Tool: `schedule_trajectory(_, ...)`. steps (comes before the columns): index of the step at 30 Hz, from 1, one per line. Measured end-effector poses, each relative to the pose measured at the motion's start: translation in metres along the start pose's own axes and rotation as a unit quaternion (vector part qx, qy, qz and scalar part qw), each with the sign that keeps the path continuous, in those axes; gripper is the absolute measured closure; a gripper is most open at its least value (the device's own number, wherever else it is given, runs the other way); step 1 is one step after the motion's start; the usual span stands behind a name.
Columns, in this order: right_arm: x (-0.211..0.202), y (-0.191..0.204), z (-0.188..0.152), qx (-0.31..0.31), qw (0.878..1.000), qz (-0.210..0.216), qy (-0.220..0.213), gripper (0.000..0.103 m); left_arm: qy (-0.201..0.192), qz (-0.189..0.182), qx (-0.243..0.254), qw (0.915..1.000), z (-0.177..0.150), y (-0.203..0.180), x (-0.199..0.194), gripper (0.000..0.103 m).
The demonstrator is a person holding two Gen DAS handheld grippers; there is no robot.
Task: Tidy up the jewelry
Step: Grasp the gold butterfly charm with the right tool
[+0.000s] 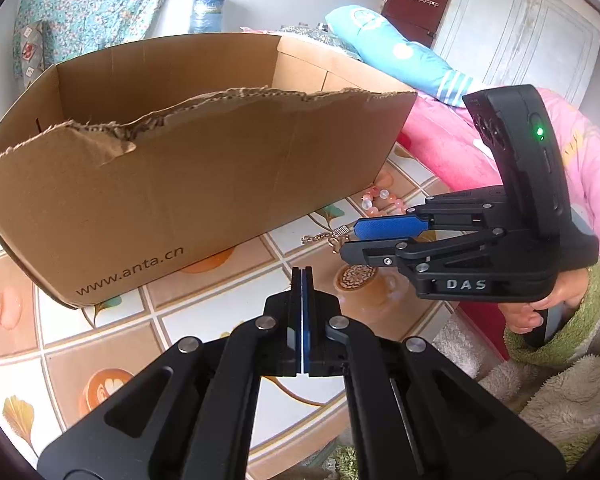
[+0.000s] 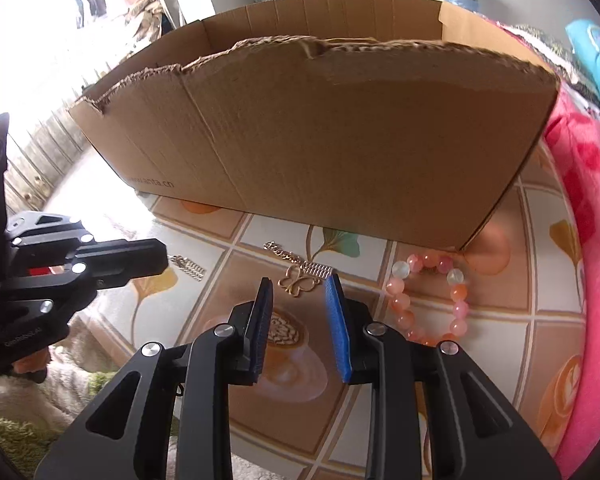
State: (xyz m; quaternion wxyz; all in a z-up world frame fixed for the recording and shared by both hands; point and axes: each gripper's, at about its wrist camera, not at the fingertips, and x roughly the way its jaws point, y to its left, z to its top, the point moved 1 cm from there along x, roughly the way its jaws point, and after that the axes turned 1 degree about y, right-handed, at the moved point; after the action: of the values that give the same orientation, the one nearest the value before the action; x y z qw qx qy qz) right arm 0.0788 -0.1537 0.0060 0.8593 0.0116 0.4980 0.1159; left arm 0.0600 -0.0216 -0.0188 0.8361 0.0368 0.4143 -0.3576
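1. A tall cardboard box (image 2: 320,128) with a torn top edge stands on a tile-patterned surface (image 2: 380,380); its near wall hides whatever is inside from both cameras.
2. The left gripper (image 1: 302,276) has its blue pads pressed flat together with nothing visible between them. It hovers above the surface, in front of the box.
3. The right gripper (image 2: 302,292) is partly open and empty, its fingers apart.
4. A gold butterfly charm chain (image 2: 296,280) lies on the surface just ahead of the right gripper's fingertips, roughly in line with the gap. In the left view it is partly hidden behind the right gripper.
5. A pink and white bead bracelet (image 2: 428,300) lies flat to the right of the right gripper, near the box's corner.
6. A small silver piece (image 2: 188,267), possibly a chain link or clasp, lies near the left gripper's tip; it is too small to identify.
7. A pink blanket (image 2: 592,240) borders the surface at the right.
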Motion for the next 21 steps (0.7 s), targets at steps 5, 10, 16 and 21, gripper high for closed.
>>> schedule_trajectory(5, 0.007, 0.01, 0.005, -0.027, 0.999, -0.019, 0.002, 0.075, -0.003, -0.003, -0.007, 1.0, -0.001, 0.006, -0.001, 0.103)
schedule_trajectory(10, 0.009, 0.026, 0.007, -0.048, 0.998, -0.034, 0.002, 0.076, -0.005, -0.006, -0.009, 0.9999, -0.001, 0.008, 0.0, 0.103)
schedule_trajectory(16, 0.008, 0.031, 0.007, -0.05, 0.998, -0.028, 0.002, 0.083, -0.006, -0.007, -0.009, 0.9999, 0.0, 0.011, -0.001, 0.103)
schedule_trajectory(21, 0.008, 0.029, 0.007, -0.043, 0.999, -0.02, 0.003, 0.083, -0.008, -0.009, -0.011, 0.9999, 0.001, 0.013, 0.0, 0.103)
